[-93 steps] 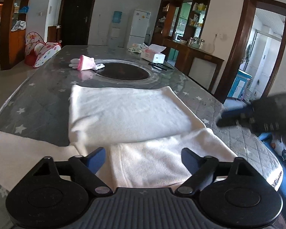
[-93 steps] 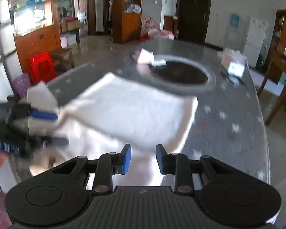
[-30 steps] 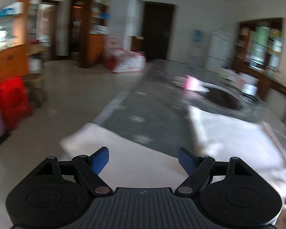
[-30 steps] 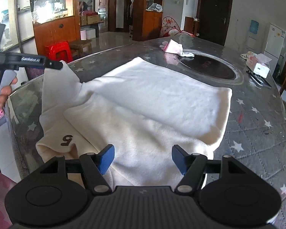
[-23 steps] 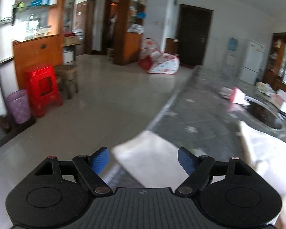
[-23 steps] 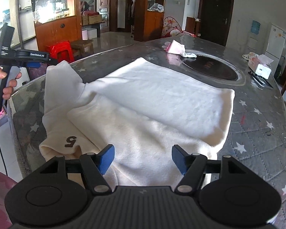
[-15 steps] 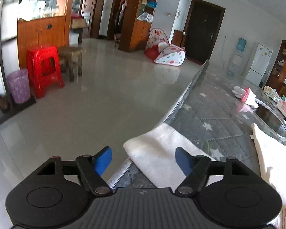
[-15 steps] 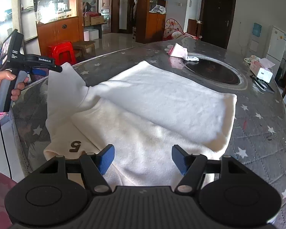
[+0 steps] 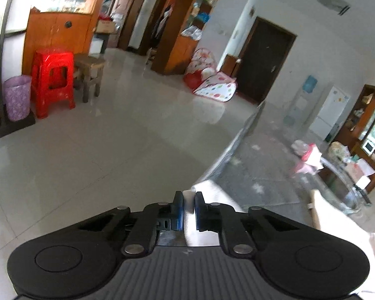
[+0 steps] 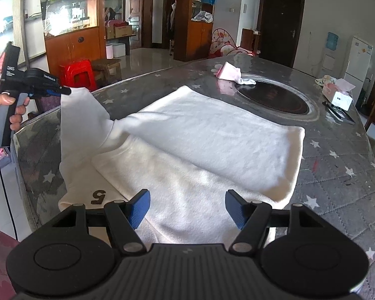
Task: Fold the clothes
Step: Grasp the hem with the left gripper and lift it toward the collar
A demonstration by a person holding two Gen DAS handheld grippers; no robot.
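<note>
At the table's left edge the left gripper (image 9: 186, 208) is pinched on the end of the white garment's sleeve (image 10: 78, 115), lifted clear of the table (image 10: 337, 175) — its long axis slants down rightward into the garment (image 10: 212, 145), spread mid-table. The right gripper (image 10: 186, 208) hovers wide apart over the near hem — farther from that sleeve.

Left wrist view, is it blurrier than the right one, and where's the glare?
Left wrist view: table and pink cloth are motion-smeared, the left claw pinching the white garment stays sharp, floor shines. Right wrist view: crisp, window glare upper left.
</note>
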